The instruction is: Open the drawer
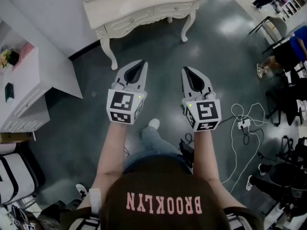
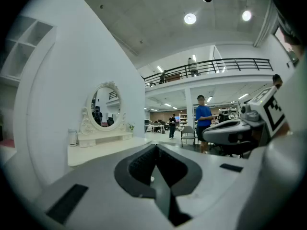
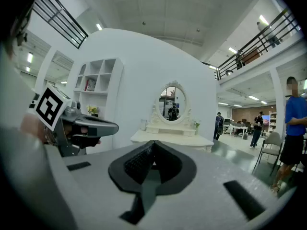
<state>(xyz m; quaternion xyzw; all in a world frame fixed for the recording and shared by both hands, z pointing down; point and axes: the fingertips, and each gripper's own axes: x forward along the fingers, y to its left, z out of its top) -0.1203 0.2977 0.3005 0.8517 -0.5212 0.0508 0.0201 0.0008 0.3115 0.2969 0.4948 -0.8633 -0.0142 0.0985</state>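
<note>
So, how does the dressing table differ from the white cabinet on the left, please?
The dressing table is cream with carved fronts; the white cabinet is plain and flat-faced. The dressing table stands on curved legs; the white cabinet is a boxy block. The dressing table lies straight ahead, the white cabinet off to the left. Both are pale furniture.

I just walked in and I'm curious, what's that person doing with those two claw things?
A person holds a gripper in each hand: the left gripper and the right gripper are both shut and empty. They point toward a cream dressing table a little way off. Its drawers look closed, and nothing touches them.
</note>
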